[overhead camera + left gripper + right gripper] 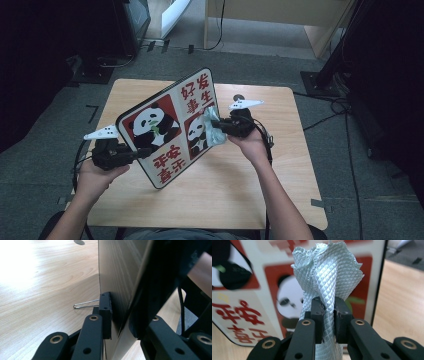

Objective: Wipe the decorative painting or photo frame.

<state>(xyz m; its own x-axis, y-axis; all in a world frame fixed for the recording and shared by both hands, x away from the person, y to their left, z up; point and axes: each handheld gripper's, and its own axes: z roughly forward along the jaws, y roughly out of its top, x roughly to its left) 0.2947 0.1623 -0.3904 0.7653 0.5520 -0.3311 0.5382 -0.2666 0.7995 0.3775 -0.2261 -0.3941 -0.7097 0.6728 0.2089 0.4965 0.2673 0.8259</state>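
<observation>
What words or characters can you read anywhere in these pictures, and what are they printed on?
"好发事生": red characters, top right square of the panda board, high view.
"平安喜乐": red characters, bottom square of the board; the last one is partly a guess.
Red characters at the board's lower left in the right gripper view: too blurred to read.
Cloth, grippers and table: no text.

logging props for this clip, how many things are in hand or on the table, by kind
panda picture board: 1
pale wiping cloth: 1
wire clip on the table: 1
total: 3
</observation>
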